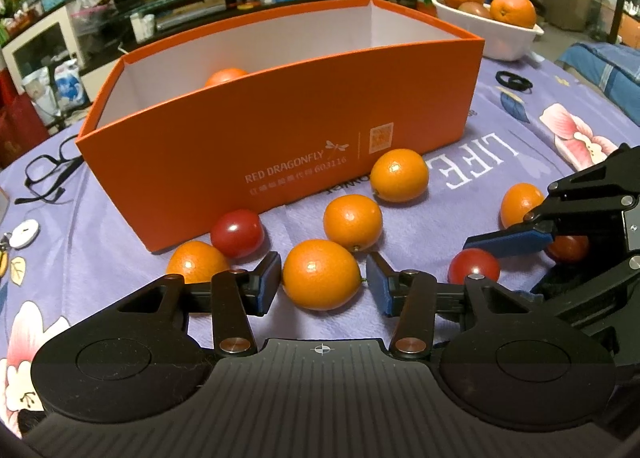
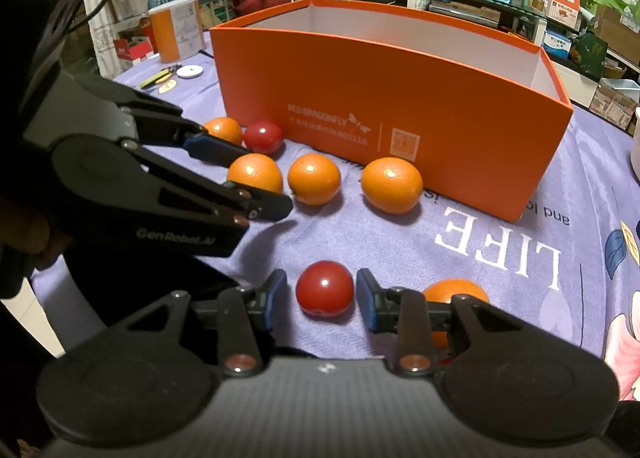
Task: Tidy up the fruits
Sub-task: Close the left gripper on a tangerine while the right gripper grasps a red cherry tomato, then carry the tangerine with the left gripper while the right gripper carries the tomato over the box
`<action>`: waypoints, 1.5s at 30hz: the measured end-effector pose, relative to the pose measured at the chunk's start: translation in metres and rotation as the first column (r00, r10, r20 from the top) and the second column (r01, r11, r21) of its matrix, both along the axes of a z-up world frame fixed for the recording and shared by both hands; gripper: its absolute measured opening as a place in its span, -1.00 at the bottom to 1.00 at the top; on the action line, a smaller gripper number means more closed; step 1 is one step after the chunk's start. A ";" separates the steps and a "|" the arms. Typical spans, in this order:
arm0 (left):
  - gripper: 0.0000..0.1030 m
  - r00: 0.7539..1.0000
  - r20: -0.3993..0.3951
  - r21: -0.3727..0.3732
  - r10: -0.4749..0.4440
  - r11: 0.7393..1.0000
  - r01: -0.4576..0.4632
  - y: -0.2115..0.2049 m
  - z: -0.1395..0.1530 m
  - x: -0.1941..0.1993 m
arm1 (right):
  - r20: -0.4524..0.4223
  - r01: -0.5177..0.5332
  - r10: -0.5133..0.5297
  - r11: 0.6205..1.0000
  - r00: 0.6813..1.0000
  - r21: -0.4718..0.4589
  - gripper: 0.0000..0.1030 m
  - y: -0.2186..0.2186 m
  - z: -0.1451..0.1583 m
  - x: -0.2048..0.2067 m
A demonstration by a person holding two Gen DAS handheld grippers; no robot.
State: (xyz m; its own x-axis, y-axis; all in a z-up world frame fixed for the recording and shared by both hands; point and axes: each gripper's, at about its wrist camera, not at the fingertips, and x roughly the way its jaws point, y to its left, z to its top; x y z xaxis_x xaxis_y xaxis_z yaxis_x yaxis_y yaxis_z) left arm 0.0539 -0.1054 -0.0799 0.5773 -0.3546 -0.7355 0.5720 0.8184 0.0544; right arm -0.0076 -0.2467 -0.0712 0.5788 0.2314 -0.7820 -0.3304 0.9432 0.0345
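The left gripper brackets an orange, the right gripper a tomato; neither visibly pinches. Loose fruit crowds before the orange box.

Oranges: small, glossy, scattered on the desk before the box.
Red fruits: round, among them.
Orange box: open, upright, one orange inside.

Both wrist fisheyes are looking steeply down, close over the lilac printed tablecloth — sharing the open orange cardboard box ahead.
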 end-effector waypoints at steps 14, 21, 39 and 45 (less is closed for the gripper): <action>-0.69 1.000 0.000 -0.002 0.002 1.000 -0.002 0.000 0.000 0.000 | -0.016 -0.002 0.003 1.000 1.000 0.011 -0.45 -0.001 0.001 -0.001; -0.70 1.000 0.015 -0.034 0.002 0.999 -0.001 0.004 0.010 -0.005 | 0.027 -0.006 0.006 1.000 1.000 -0.008 -0.46 0.001 0.007 -0.005; -0.70 0.974 0.173 -0.169 0.150 0.978 -0.120 0.025 0.091 -0.003 | 0.245 0.110 -0.120 0.992 0.962 0.054 -0.46 -0.017 0.079 -0.005; -0.70 0.944 0.213 -0.219 0.253 0.954 -0.206 0.021 0.116 0.039 | 0.322 0.194 -0.215 0.976 0.922 0.096 -0.46 -0.030 0.113 0.040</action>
State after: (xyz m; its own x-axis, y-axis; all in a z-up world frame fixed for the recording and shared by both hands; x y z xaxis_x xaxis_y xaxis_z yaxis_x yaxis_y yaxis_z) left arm 0.0932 -0.0846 0.0357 0.8084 -0.3118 -0.4993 0.3568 0.9342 -0.0056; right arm 0.0324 -0.2763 0.0416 0.8404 0.1219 -0.5281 -0.1331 0.9910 0.0169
